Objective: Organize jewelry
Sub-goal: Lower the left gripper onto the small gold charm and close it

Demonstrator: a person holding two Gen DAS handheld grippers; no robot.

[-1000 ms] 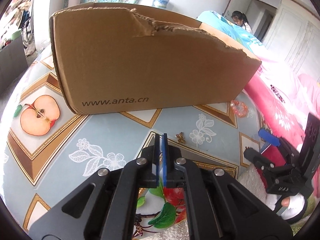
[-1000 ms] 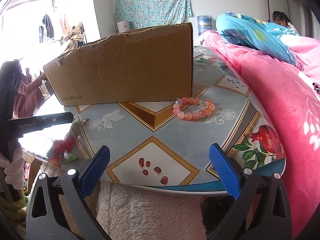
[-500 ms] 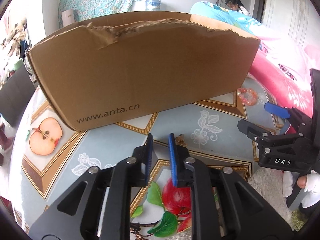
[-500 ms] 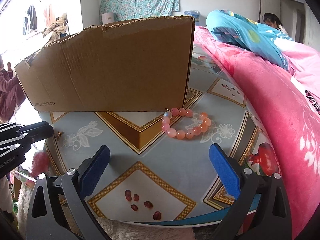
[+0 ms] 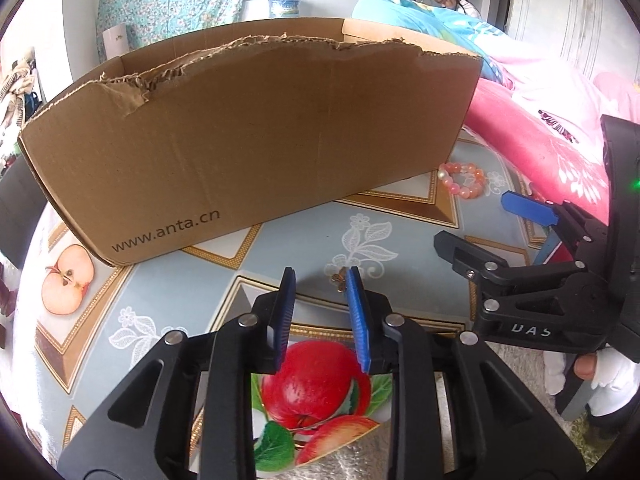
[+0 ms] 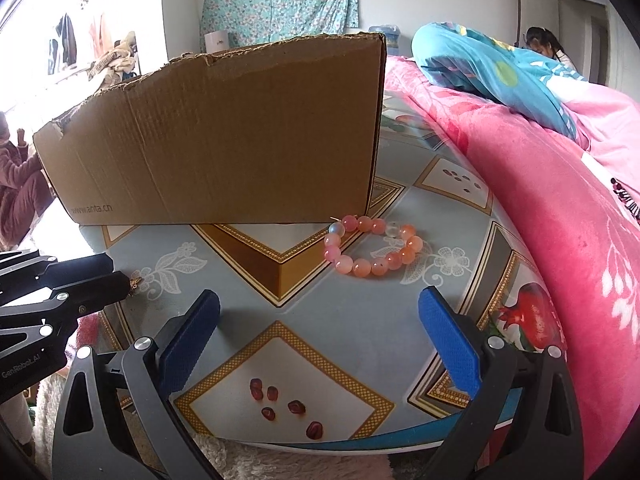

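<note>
Your left gripper is opening, nothing between its jaws; the small gold earring lies on the table just beyond them, before the cardboard box. Your right gripper stands wide, empty. The bead bracelet lies at the box's right corner.

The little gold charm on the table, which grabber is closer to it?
Left. The left gripper is opening with the gold charm just beyond its fingertips; the right gripper hovers farther away, facing the bead bracelet.
</note>
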